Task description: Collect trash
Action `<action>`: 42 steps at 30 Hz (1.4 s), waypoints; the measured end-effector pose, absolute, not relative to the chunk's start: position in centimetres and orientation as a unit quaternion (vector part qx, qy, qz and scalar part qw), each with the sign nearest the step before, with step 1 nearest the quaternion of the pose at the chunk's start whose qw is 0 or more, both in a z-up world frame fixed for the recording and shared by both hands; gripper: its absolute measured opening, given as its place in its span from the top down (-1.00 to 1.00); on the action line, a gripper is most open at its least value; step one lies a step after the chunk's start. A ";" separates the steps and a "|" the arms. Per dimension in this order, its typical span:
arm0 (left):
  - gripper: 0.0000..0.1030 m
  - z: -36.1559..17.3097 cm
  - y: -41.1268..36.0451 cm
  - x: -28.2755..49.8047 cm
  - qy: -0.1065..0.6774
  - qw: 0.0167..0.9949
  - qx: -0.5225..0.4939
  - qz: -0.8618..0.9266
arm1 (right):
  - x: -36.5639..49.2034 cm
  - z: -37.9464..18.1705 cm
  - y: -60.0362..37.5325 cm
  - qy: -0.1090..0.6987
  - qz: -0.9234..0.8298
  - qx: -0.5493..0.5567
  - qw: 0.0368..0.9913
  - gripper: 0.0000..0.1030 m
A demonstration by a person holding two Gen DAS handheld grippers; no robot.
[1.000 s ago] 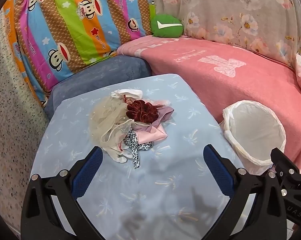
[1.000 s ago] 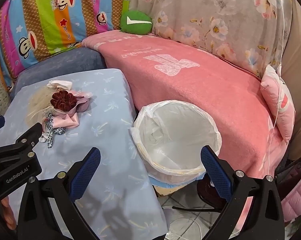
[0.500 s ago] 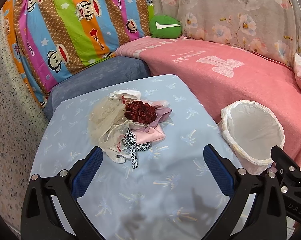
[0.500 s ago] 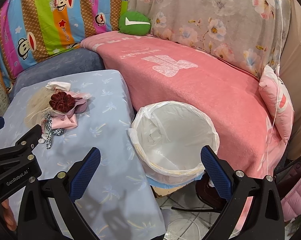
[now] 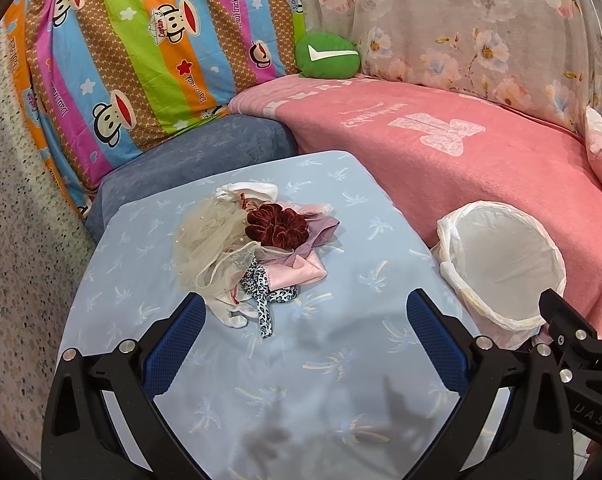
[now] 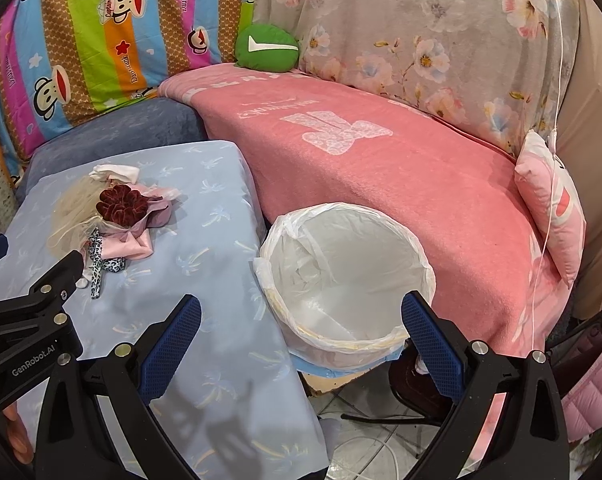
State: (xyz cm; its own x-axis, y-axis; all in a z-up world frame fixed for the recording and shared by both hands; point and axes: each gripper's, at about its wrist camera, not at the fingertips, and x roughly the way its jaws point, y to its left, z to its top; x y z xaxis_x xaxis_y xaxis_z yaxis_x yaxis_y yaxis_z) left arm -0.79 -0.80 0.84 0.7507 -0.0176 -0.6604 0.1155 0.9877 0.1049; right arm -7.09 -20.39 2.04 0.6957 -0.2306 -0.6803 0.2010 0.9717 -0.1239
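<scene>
Nothing is picked up yet, so the first grab is what counts. The pile (image 5: 257,248) of soft scraps is heaped on the table (image 5: 341,360), left of the bin (image 5: 501,264) and well apart from it. The left gripper (image 5: 305,332) is held short of the pile, fingers wide apart and empty. One top piece, probably the dark red scrunchie (image 5: 275,226), is best pinched alone so nothing gets dragged along. The right gripper (image 6: 301,332) is held spread and empty at the bin.

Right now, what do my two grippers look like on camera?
Both match: the left gripper and right gripper have black angular frames with silver bolts and blue textured fingertips. The left one's body reads "GenRobot.AI" in the right view. No cables or sleeves visible.
</scene>
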 end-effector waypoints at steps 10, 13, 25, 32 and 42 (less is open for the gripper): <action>-0.87 0.9 -0.8 -0.8 0.350 0.933 0.070 -0.037 | -7.2 2.1 -20.6 0.370 -0.119 -0.020 0.921 -0.88; -0.87 0.9 -1.0 -0.9 0.349 0.934 0.070 -0.038 | -7.2 2.2 -20.7 0.369 -0.120 -0.019 0.921 -0.88; -0.87 1.1 -1.3 -0.9 0.346 0.935 0.070 -0.041 | -7.3 2.5 -20.7 0.367 -0.125 -0.021 0.922 -0.88; -0.87 1.3 -1.5 -0.9 0.342 0.936 0.070 -0.044 | -7.4 2.5 -20.7 0.365 -0.126 -0.021 0.922 -0.88; -0.87 1.4 -1.3 -1.2 0.339 0.937 0.070 -0.050 | -7.5 2.7 -20.8 0.365 -0.129 -0.022 0.922 -0.88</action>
